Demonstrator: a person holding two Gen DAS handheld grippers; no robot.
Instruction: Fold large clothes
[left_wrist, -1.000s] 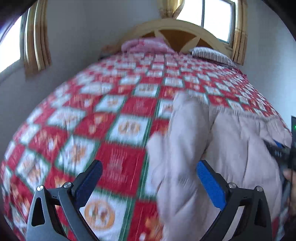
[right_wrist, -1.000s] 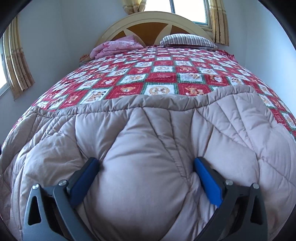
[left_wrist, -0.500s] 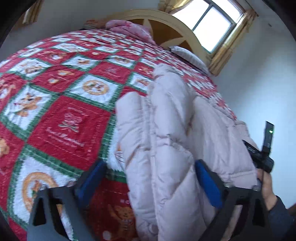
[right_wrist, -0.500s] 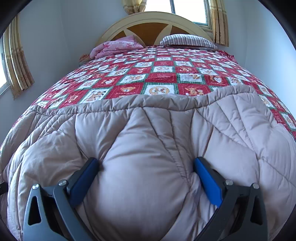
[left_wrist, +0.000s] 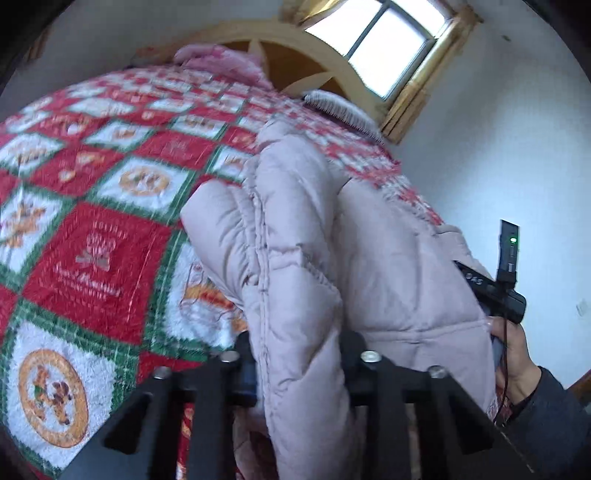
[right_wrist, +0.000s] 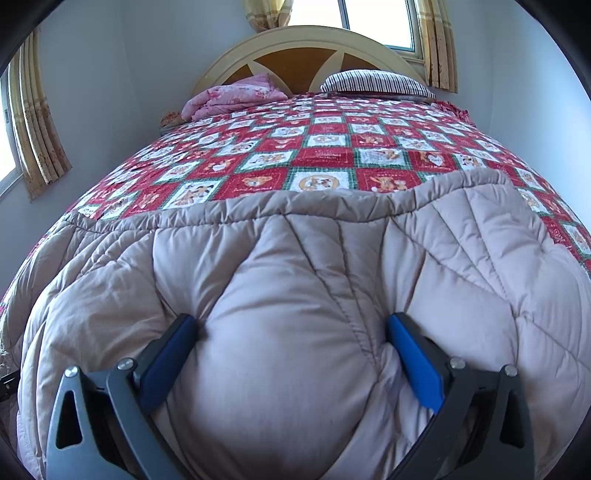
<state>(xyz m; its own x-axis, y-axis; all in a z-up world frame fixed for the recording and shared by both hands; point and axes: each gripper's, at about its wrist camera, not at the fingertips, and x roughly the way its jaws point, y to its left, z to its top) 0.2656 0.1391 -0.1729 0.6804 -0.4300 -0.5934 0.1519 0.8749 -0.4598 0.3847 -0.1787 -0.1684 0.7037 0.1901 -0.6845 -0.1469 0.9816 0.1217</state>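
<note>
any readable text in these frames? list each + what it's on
"OAS" (partial): white characters on the black camera body of the right gripper, seen in the left wrist view.
Script lettering on a red square of the bedspread: motion-blurred, unreadable.
Small lettering on far bedspread squares in the right wrist view: too small to read.
Nothing else legible.

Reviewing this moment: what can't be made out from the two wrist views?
- Left gripper fingertips: left wrist view, buried in the puffy beige quilted coat.
- Coat's near hem: right wrist view, cut off by the bottom edge behind the right gripper.
- Red-and-white patchwork bedspread lettering: motion-blurred.
</note>
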